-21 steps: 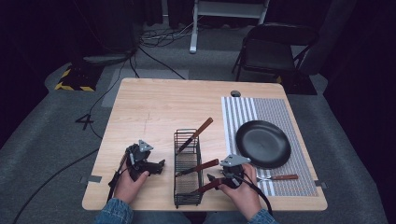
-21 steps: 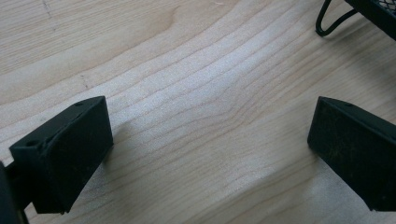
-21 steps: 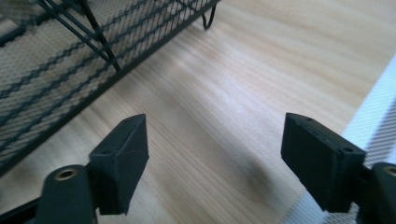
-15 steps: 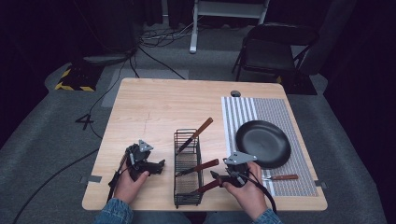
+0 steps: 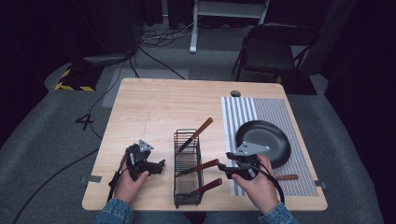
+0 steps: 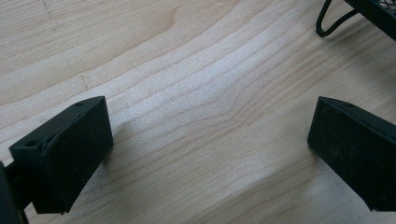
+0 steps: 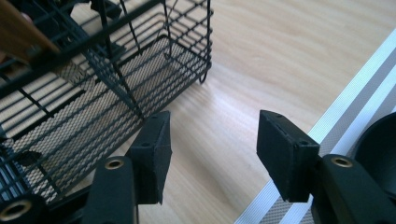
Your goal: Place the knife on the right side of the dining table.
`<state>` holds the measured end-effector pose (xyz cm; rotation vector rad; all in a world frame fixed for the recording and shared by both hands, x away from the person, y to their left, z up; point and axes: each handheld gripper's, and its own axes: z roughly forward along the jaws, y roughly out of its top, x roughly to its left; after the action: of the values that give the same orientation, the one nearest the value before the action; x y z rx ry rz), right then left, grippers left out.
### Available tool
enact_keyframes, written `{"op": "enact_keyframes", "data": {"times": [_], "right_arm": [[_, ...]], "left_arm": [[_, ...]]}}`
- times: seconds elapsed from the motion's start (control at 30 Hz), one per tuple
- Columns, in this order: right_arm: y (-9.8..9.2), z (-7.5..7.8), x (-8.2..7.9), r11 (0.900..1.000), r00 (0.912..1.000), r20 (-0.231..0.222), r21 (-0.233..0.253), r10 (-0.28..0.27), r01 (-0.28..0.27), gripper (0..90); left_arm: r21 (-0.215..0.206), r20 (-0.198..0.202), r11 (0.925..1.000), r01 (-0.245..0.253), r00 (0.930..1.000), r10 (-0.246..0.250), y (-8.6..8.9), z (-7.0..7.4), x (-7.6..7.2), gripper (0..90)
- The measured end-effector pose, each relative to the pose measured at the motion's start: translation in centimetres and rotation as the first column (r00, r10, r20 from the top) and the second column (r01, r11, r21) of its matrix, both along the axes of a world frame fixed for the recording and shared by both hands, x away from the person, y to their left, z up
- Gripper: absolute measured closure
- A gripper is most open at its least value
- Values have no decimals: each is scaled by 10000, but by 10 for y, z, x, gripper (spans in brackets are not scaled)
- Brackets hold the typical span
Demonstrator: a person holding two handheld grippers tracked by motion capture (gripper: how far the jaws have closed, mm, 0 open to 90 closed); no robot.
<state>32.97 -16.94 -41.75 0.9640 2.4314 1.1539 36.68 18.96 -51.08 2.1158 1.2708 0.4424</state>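
Observation:
A black wire basket [image 5: 187, 161] stands near the table's front edge, and its mesh floor [image 7: 93, 93] fills the left of the right gripper view. Three wooden-handled utensils lean out of it: one at the back [image 5: 198, 133], one in the middle [image 5: 204, 166], one at the front [image 5: 208, 185]. My right gripper [image 5: 224, 168] is open just right of the basket, close to the middle handle, with nothing between its jaws [image 7: 212, 140]. My left gripper [image 5: 160, 165] is wide open left of the basket, low over bare wood [image 6: 210, 126].
A black pan [image 5: 262, 141] lies on a striped grey mat [image 5: 280, 112] at the right; the pan's rim [image 7: 378, 140] shows beside my right gripper. Another wooden-handled utensil [image 5: 286, 177] lies on the mat in front of the pan. A chair [image 5: 273, 51] stands beyond the table.
My right gripper has shifted slightly to the right, away from the basket's middle handle. The left gripper has stayed put.

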Motion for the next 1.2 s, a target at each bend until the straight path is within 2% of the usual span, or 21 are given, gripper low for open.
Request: {"op": "enact_keyframes", "data": {"times": [0.13, 0.3, 0.5, 0.53, 0.57, 0.67, 1.2], "right_arm": [[0, 10, 0, 9999, 9998, 109, -76, 150, -149, 465], [-6, 19, 3, 9997, 9997, -97, 140, 204, -203, 459], [-8, 41, 11, 9997, 9998, 45, 177, 193, -193, 485], [-8, 41, 11, 9997, 9998, 45, 177, 193, -193, 485], [-6, 48, 13, 9996, 9997, 66, 124, 240, -241, 497], [-3, 54, 17, 9995, 9994, 116, 50, 315, -316, 506], [15, 82, 54, 9965, 9982, -83, 588, 600, -594, 547]], "left_arm": [[-10, -1, 10000, 0, 10000, 0, 0, 0, 0, 2], [-12, 11, 10000, -18, 10000, 18, -1, 0, 1, 2], [-10, 8, 10000, -14, 10000, 14, 0, 0, 1, 2], [-10, 8, 10000, -14, 10000, 14, 0, 0, 1, 2], [-11, 10, 10000, -16, 10000, 16, 0, 0, 1, 2], [-10, 9, 10000, -16, 10000, 16, 0, 0, 1, 2], [-24, 22, 10000, -34, 10000, 34, -1, 0, 1, 2]]}}
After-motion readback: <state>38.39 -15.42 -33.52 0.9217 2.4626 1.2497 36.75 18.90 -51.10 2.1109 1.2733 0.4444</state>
